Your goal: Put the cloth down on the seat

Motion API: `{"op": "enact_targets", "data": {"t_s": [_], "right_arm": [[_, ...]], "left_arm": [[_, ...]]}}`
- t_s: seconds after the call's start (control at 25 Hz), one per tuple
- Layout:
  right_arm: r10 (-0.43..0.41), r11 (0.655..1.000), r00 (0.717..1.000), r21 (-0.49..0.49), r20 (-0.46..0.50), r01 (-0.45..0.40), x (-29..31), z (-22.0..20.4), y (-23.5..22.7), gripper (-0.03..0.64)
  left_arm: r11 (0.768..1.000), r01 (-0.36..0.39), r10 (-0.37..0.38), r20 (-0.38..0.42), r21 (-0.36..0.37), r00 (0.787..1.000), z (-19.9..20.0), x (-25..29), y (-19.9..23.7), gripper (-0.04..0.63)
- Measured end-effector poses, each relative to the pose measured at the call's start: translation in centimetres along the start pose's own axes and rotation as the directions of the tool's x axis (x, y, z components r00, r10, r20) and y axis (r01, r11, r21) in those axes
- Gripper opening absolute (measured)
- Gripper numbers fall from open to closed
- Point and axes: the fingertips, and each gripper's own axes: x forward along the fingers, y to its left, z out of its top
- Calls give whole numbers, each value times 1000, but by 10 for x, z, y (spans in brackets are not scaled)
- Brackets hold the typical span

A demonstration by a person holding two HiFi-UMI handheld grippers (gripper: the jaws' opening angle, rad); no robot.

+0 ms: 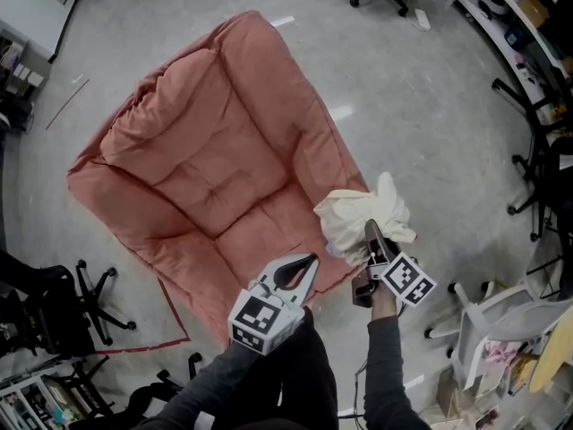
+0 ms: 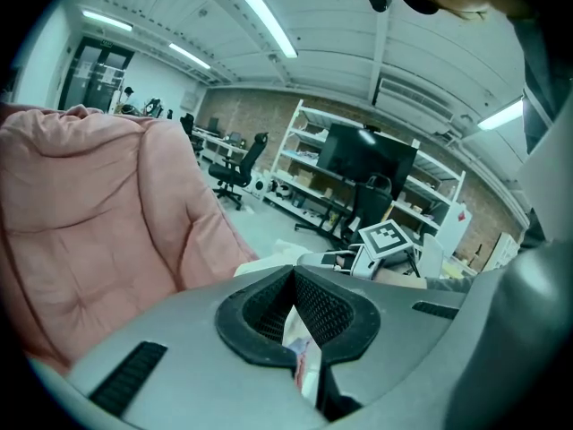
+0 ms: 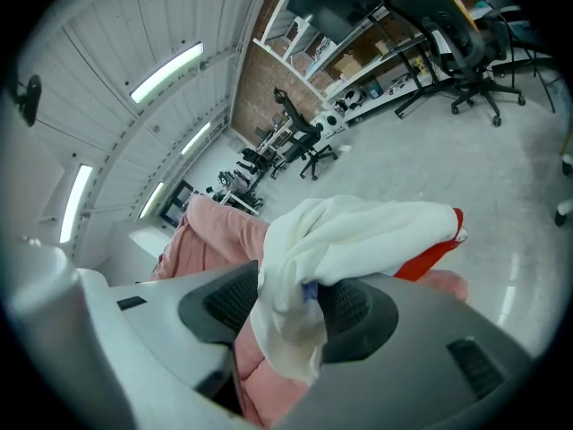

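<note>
Right gripper view first. Shows the right gripper (image 3: 291, 305) with jaws standing wide apart and not pressing, the cloth (image 3: 358, 227) draped over and between them. Seems to hang there only by its own folds, leaning more on the right pad than on the left.

Looks white, thin and very soft, with a red part at the far end (a trim perhaps, cannot say). Should weigh almost nothing, bend at every place, and catch on the ribbed pads rather than slip off cleanly. Nothing fragile here. Best taken at a bunched fold, several layers thick, for a firmer bite; taken at one single edge, would only trail and open out.

Left gripper view next. Shows the left gripper (image 2: 294, 276) with jaw tips closed together, just left of the right gripper, holding nothing of the task. Only a small whitish scrap (image 2: 300, 352) in the gap behind the tips, too unclear to name.

Outward from the tongs, seen from the head view: just ahead of the right jaws the cloth bundle, over the near right corner of the pink seat (image 1: 224, 159), not over its middle. Probably needs a small shake or a pull away to free the cloth from the pads.

No real container near either gripper. Only the padded hollow of the seat, ahead and to the left of the right jaws, with nothing lying in it.
</note>
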Motion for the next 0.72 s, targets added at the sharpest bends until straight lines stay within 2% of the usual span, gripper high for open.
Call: {"op": "enact_targets", "data": {"t_s": [0.36,0.56,0.72], "right_arm": [[4,999,999,40,44,-5,-63,-11,13,176],[36,998,997,41,66,-38,-102,-19,40,176],[93,995,991,21,94,-95,-137,-20,78,175]], "left_arm": [[999,36,-36,11,36,999,6,-30,-33,5],[998,30,-32,38,55,999,12,-60,-50,5],[997,26,-30,71,69,997,22,-87,-68,5]]}}
